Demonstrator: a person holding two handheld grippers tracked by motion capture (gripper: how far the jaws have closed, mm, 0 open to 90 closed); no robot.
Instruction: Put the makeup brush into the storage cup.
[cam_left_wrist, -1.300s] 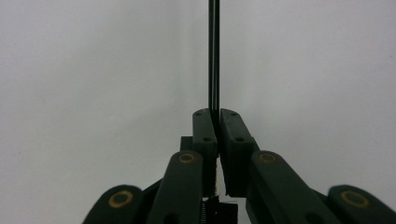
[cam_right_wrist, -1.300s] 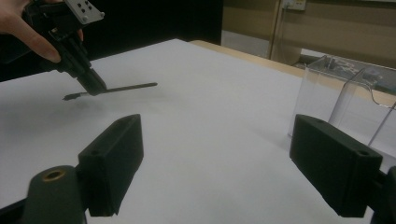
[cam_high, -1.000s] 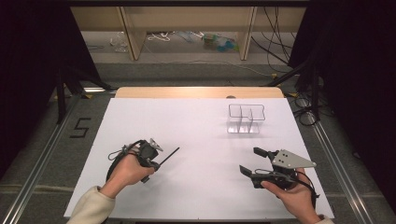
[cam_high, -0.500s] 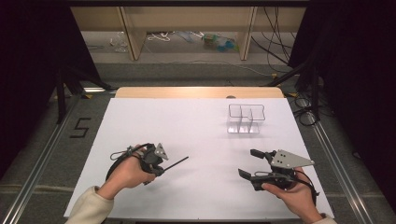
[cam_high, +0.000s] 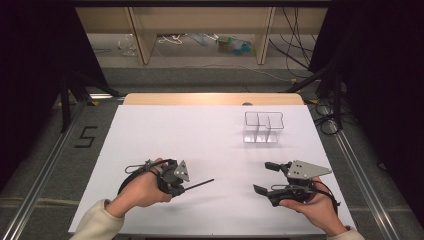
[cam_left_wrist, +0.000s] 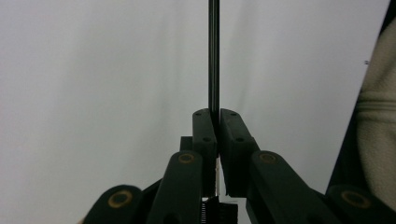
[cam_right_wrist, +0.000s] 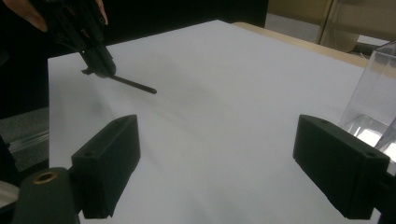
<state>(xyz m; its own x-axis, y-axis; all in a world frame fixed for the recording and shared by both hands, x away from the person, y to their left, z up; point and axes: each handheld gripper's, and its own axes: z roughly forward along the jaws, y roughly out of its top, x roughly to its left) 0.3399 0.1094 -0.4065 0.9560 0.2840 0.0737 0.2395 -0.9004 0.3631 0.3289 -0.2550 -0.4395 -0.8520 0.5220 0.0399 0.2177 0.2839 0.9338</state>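
My left gripper (cam_high: 181, 187) sits low over the white table's near left part, shut on a thin black rod (cam_high: 200, 184) that sticks out to the right. In the left gripper view the rod (cam_left_wrist: 214, 51) runs straight up from between the closed jaws. The right gripper view shows the rod (cam_right_wrist: 133, 84) slanting down just above the sheet. My right gripper (cam_high: 265, 178) hovers at the near right, jaws wide apart, nothing between them. A clear plastic divided box (cam_high: 263, 127) stands at the far right of the sheet, and its corner (cam_right_wrist: 378, 88) shows in the right gripper view.
The white sheet (cam_high: 200, 140) covers the table, with a wooden edge (cam_high: 210, 99) at the far side. Metal rails run along both sides on the floor, and a "5" mark (cam_high: 86, 136) lies at the left. Shelving and cables stand beyond the table.
My left gripper has drifted right and toward the near edge with the rod, which now points further right. The right gripper has barely moved.
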